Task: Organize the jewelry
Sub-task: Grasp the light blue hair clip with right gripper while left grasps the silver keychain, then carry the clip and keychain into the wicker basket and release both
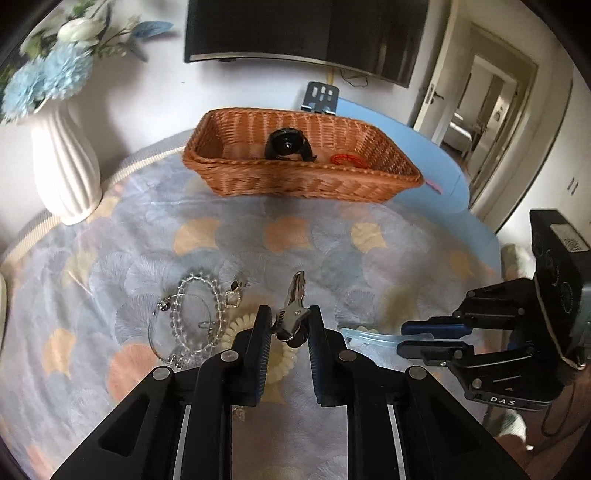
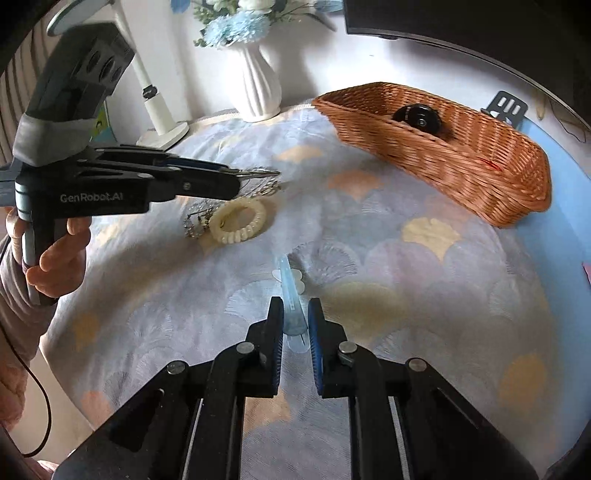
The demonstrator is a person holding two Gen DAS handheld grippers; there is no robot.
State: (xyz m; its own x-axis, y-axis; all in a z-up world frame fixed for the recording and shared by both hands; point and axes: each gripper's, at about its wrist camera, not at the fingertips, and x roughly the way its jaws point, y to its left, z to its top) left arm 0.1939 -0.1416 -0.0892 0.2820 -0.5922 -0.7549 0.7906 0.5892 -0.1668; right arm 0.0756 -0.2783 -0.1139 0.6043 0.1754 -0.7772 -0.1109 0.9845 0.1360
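The left hand-held gripper (image 2: 258, 173) reads "GenRobot.AI"; the right hand-held gripper (image 1: 402, 338) reads "DAS".

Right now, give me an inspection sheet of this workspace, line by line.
Surface: round table under a pastel shell-print cloth.
Job's things: wicker basket holds a black round item and a red band; bead bracelets and cream coil hair tie lie loose.
Clutter: white vase of blue flowers.
Grippers: left gripper shut on a silver hair clip; right gripper shut on a clear blue clip.
Cables: a dark cord beside the left hand.
Surroundings: wall screen, open doorway.
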